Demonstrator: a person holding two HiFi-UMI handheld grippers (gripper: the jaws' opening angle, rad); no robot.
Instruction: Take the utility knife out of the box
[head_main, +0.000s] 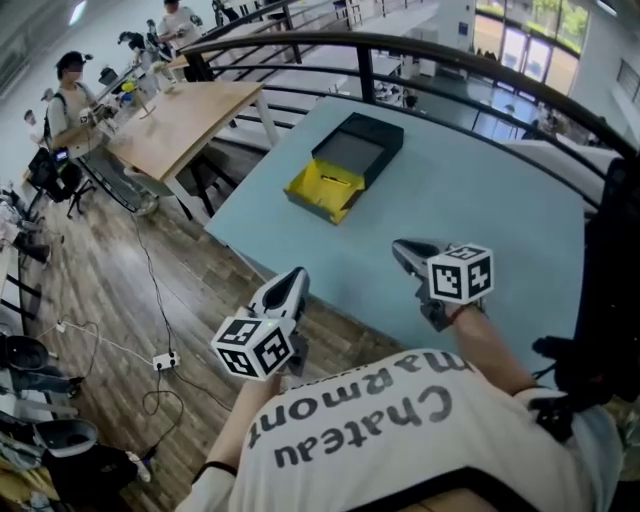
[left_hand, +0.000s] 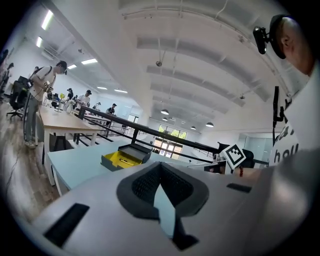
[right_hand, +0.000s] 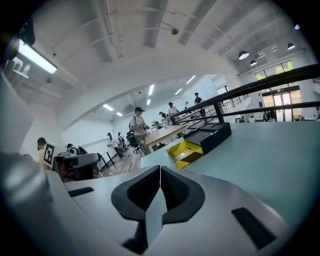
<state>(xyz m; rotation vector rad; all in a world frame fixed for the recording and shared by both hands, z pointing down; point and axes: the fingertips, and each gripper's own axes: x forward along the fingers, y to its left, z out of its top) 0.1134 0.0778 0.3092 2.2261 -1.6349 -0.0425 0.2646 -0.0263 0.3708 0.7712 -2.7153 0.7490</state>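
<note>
A black box (head_main: 357, 148) lies open on the light blue table (head_main: 500, 210), with its yellow tray (head_main: 322, 188) pulled out toward me. In the left gripper view a slim dark item (left_hand: 126, 160), likely the utility knife, rests in the yellow tray (left_hand: 120, 159). My left gripper (head_main: 290, 283) hovers at the table's near edge, shut and empty, its pads meeting (left_hand: 160, 166). Further right over the table, my right gripper (head_main: 403, 250) is also shut with nothing in it (right_hand: 160, 169). Both are well short of the box (right_hand: 207, 135). The yellow tray (right_hand: 186, 151) faces the right gripper.
A black railing (head_main: 400, 45) curves behind the table. Left of it stands a wooden desk (head_main: 180, 120) with people working. Cables and a power strip (head_main: 163, 360) lie on the wood floor below. A black chair (head_main: 600, 290) stands at the right.
</note>
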